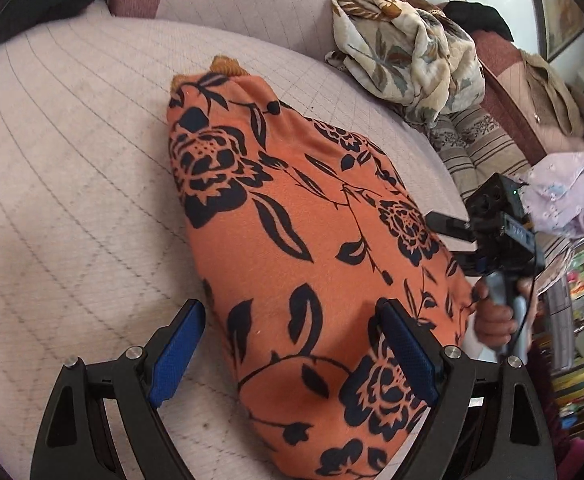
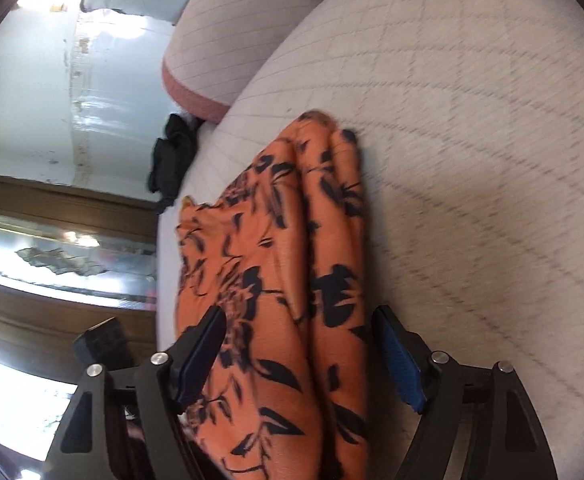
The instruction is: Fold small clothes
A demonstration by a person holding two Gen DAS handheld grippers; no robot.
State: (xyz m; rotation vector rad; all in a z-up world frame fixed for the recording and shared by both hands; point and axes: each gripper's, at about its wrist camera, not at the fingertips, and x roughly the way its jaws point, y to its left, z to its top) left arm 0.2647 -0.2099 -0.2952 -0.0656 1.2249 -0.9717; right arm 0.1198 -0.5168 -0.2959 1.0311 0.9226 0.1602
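An orange garment (image 1: 292,216) with a black flower print lies folded into a long strip on the pale quilted cushion (image 1: 72,140). My left gripper (image 1: 294,352) hovers open over its near end; one blue pad is over the cushion, the other over the cloth. In the right wrist view the same garment (image 2: 276,272) shows layered folds. My right gripper (image 2: 300,356) straddles it with jaws wide, and the pads do not press on it. From the left wrist view, the right gripper (image 1: 452,244) sits at the garment's right edge, held by a hand (image 1: 492,320).
A crumpled beige floral blanket (image 1: 408,48) lies at the back, with a striped cushion (image 1: 480,148) and a lilac cloth (image 1: 568,196) to the right. A black cloth (image 2: 172,156) sits by the pink-edged bolster (image 2: 212,60). The cushion's edge drops off left in the right wrist view.
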